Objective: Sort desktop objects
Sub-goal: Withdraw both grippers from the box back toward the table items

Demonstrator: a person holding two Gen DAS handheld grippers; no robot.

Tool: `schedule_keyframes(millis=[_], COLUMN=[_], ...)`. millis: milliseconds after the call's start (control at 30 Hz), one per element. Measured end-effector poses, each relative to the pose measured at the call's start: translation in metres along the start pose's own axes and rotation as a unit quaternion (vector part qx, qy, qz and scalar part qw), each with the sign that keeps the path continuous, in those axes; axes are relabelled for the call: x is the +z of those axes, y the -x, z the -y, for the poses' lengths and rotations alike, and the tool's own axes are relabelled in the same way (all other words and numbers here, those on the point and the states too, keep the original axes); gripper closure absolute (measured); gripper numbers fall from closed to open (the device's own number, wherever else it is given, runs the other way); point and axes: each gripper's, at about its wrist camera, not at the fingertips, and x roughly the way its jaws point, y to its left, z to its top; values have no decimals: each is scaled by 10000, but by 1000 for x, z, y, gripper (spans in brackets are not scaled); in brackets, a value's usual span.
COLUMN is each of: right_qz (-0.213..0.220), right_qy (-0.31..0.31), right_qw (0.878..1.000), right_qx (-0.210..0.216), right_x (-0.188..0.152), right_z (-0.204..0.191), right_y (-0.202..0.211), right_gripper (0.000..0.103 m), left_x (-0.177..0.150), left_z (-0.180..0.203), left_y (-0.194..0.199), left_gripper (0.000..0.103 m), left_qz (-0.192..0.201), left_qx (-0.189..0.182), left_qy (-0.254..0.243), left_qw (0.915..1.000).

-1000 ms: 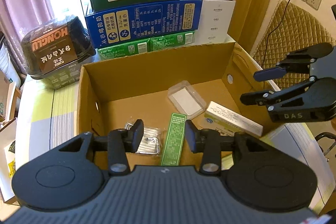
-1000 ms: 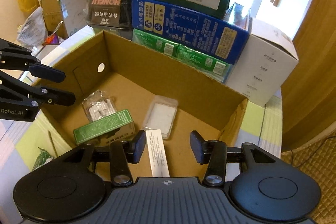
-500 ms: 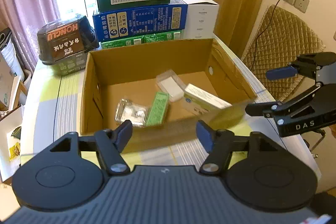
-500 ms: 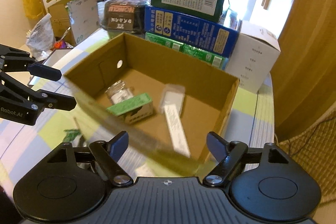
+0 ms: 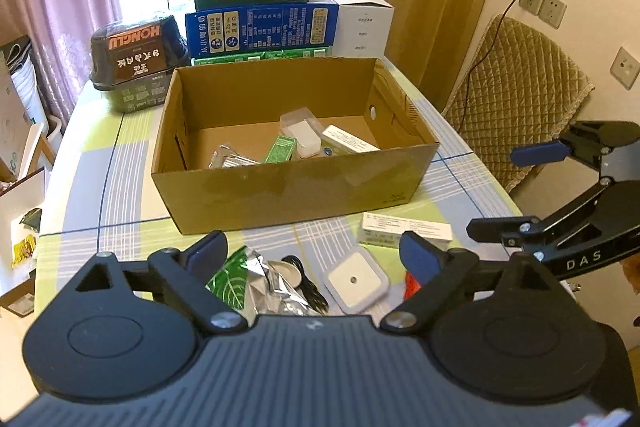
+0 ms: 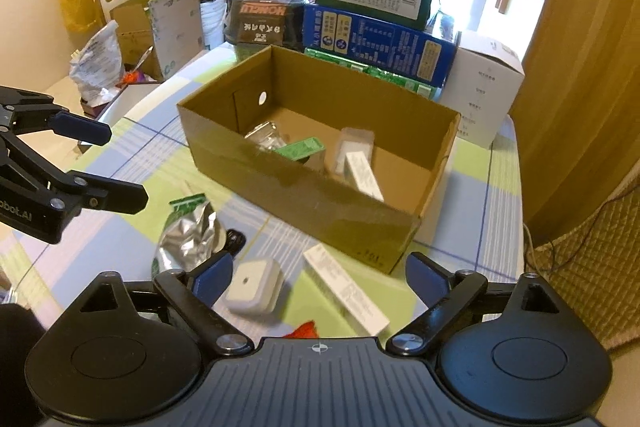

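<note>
You have one open brown cardboard box (image 5: 292,187) holding four items; five loose items sit outside it.
</note>
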Motion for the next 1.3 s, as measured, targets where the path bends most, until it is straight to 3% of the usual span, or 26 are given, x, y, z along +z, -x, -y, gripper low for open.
schedule_keyframes(millis=[300, 833, 1300], right_qz=[17, -294, -576], right_qy=[30, -205, 0], right_qw=[10000, 9993, 9982], right_qx=[-5, 52, 143], right_x=[-26, -77, -102], right_z=[-7, -1, -13], right_y=[18, 17, 1], right_gripper=[2, 2, 2], left_x=[-25, -79, -117], left_z=[3, -19, -26], left_y=[18, 27, 9], left_gripper=[2, 2, 2], left_qz=[-24, -305, -657], left_qx=[116, 396, 333], left_qy=[-13, 19, 219], left_qw=[9999, 9987, 9970])
